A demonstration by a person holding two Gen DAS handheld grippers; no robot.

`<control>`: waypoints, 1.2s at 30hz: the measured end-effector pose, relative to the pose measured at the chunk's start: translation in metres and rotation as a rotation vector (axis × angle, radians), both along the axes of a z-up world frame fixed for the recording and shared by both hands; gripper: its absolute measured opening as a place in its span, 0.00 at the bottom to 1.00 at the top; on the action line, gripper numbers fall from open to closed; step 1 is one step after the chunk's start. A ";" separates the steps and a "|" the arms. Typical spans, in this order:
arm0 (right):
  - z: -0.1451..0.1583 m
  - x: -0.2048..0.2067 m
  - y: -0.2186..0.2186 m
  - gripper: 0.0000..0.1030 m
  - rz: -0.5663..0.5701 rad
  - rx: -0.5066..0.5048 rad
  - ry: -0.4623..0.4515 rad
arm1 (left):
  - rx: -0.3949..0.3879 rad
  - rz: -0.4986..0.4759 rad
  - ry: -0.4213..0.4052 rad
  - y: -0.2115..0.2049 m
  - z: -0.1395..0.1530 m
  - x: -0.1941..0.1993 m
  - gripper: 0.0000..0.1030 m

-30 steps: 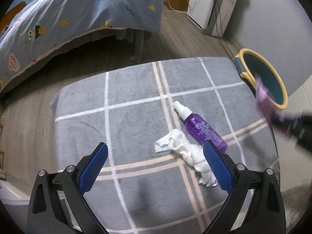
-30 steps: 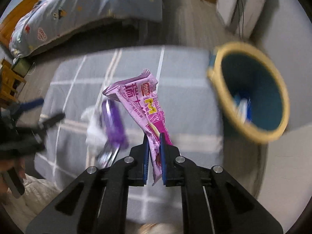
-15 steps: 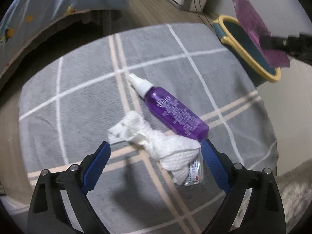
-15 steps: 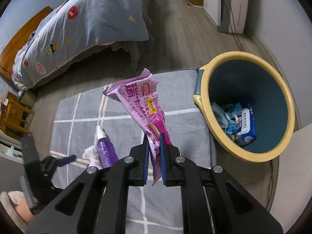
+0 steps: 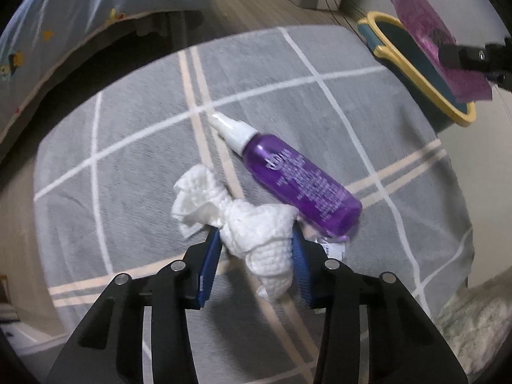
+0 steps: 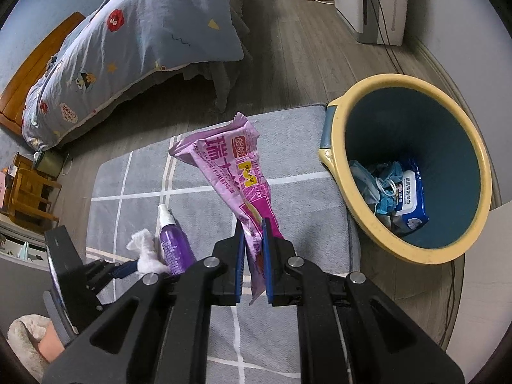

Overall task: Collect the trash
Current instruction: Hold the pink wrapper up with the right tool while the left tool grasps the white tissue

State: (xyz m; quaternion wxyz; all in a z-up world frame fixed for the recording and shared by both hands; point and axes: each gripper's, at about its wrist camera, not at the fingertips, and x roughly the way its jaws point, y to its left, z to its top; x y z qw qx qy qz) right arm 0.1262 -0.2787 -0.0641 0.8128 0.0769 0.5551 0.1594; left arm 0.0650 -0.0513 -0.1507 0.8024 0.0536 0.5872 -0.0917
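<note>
My left gripper is shut on a crumpled white tissue lying on the grey checked rug. A purple spray bottle lies right beside it, touching the tissue. My right gripper is shut on a pink snack wrapper and holds it up above the rug, left of the yellow-rimmed blue bin. The bin holds a wipes pack and blue masks. The wrapper and bin also show in the left wrist view. The left gripper and tissue show in the right wrist view.
A bed with a blue patterned quilt stands beyond the rug. A white appliance with cables stands by the far wall. Wooden furniture is at the left. A small clear packet lies under the tissue and bottle.
My left gripper has moved down to the tissue and closed on it. My right gripper has carried the wrapper to the bin's side and now holds steady.
</note>
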 end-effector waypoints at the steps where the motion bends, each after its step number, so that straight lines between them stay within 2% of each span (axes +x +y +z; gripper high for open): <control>1: 0.000 0.000 0.000 0.09 0.002 -0.001 -0.002 | 0.001 0.009 -0.007 0.002 0.003 0.000 0.42; 7: 0.004 -0.001 -0.001 0.09 -0.001 -0.007 -0.020 | 0.020 0.056 -0.075 0.016 0.025 0.000 0.42; 15: 0.011 -0.003 -0.003 0.09 -0.008 -0.028 -0.047 | -0.025 0.066 -0.148 0.026 0.049 0.005 0.42; 22: 0.022 0.000 -0.012 0.09 -0.026 -0.029 -0.085 | -0.056 0.046 -0.211 0.015 0.074 0.004 0.42; 36: 0.035 0.006 -0.035 0.09 -0.046 0.003 -0.114 | 0.007 -0.022 -0.240 -0.010 0.072 0.001 0.42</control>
